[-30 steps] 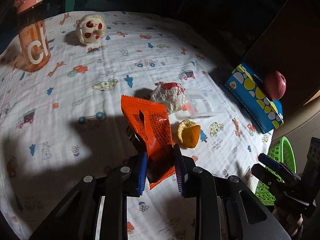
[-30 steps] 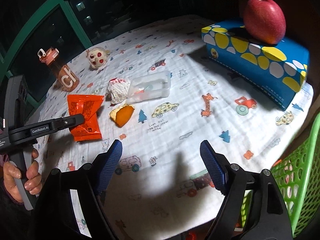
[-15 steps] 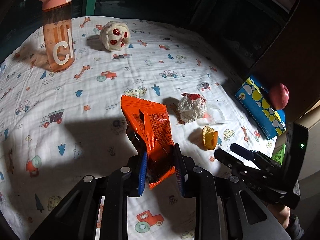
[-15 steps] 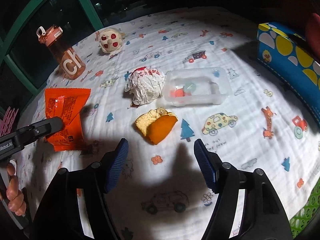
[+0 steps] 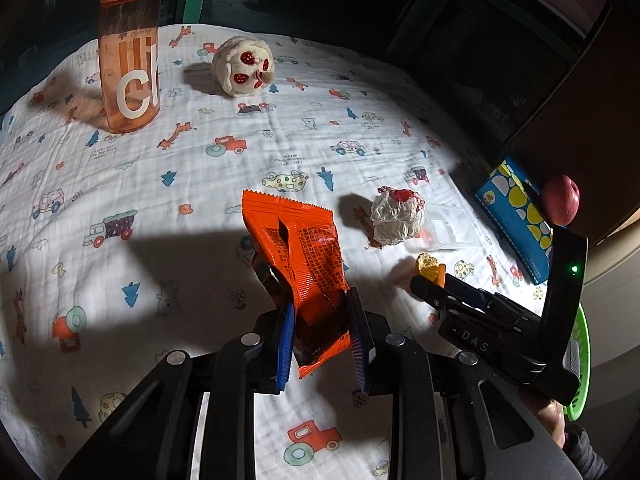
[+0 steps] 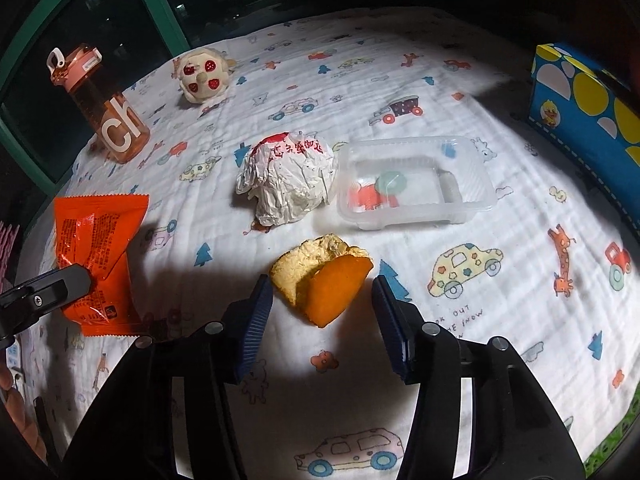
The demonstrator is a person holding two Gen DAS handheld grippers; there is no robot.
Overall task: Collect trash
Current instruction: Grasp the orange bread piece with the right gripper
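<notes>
My left gripper (image 5: 322, 336) is shut on an orange snack wrapper (image 5: 300, 256) and holds it above the cloth; the wrapper also shows at the left of the right wrist view (image 6: 96, 236). My right gripper (image 6: 320, 312) is open, its jaws either side of an orange peel (image 6: 324, 280) lying on the cloth. Beyond the peel lie a crumpled white paper ball (image 6: 288, 180) and an empty clear plastic tray (image 6: 412, 184). In the left wrist view the right gripper (image 5: 432, 292) reaches in beside the peel (image 5: 430, 268).
A pink water bottle (image 5: 130, 52) and a white plush toy (image 5: 244, 66) stand at the far side. A blue tissue box (image 5: 516, 216) with a red apple (image 5: 562, 206) sits at the right. A green basket (image 5: 580, 360) hangs off the table's right edge.
My right gripper has moved forward and down until its open jaws flank the orange peel. My left gripper, still holding the wrapper, has drawn back and left.
</notes>
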